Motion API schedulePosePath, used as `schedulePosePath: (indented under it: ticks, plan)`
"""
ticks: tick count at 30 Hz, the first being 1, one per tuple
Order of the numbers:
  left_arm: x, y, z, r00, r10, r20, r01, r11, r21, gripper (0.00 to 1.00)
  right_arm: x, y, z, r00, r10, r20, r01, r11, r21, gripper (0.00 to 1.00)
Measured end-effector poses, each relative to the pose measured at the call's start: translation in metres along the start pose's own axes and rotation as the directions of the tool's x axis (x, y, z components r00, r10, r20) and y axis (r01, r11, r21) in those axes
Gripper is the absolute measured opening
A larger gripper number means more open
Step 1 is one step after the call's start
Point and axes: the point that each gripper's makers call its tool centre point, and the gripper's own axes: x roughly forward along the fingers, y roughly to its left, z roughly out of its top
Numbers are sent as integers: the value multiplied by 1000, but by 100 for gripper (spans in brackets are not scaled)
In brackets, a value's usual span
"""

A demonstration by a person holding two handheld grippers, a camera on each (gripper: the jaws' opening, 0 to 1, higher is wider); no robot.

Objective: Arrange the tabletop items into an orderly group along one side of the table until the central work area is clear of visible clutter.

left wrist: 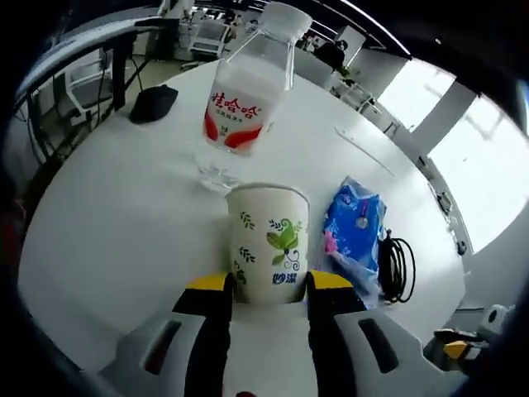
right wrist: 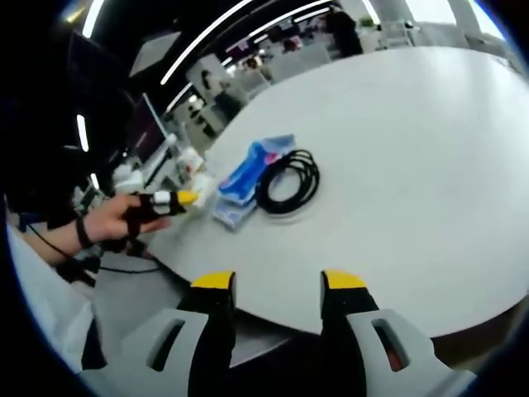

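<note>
A white paper cup [left wrist: 269, 244] with green leaf print stands on the white round table [left wrist: 124, 215], right between the yellow-tipped jaws of my left gripper [left wrist: 269, 285], which press on its sides. Just beyond the cup stands a clear water bottle [left wrist: 248, 91] with a red and white label. To the cup's right lie a blue packet [left wrist: 354, 231] and a coil of black cable [left wrist: 397, 269]. My right gripper [right wrist: 277, 281] hangs open over the table's near edge, with the packet [right wrist: 248, 178] and cable [right wrist: 288, 182] ahead of it. A hand holds the left gripper [right wrist: 178, 198] at the table's left rim.
A black mouse-like object [left wrist: 153, 103] lies at the far left of the table. Beyond the cable, a wide stretch of the white tabletop [right wrist: 413, 165] reaches away to the right. Desks, chairs and windows surround the table.
</note>
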Motion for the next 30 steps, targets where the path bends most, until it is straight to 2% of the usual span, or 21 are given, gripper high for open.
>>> schedulePosePath:
  ticks: [10, 17, 23, 30]
  plan:
    - [-21, 12, -22, 1000, 14, -22, -14, 1000, -4, 35, 8, 7, 1, 1000, 14, -8, -14, 1000, -9, 39]
    - [-26, 15, -43, 996, 16, -86, -11, 998, 66, 35, 10, 8, 2, 1000, 21, -10, -21, 1000, -16, 39]
    - [-26, 17, -47, 994, 29, -107, -16, 993, 120, 36, 9, 8, 0, 1000, 18, -12, -19, 1000, -13, 39]
    - [-25, 16, -47, 994, 42, -98, -24, 985, 172, 39, 7, 5, 0, 1000, 13, -12, -13, 1000, -11, 39]
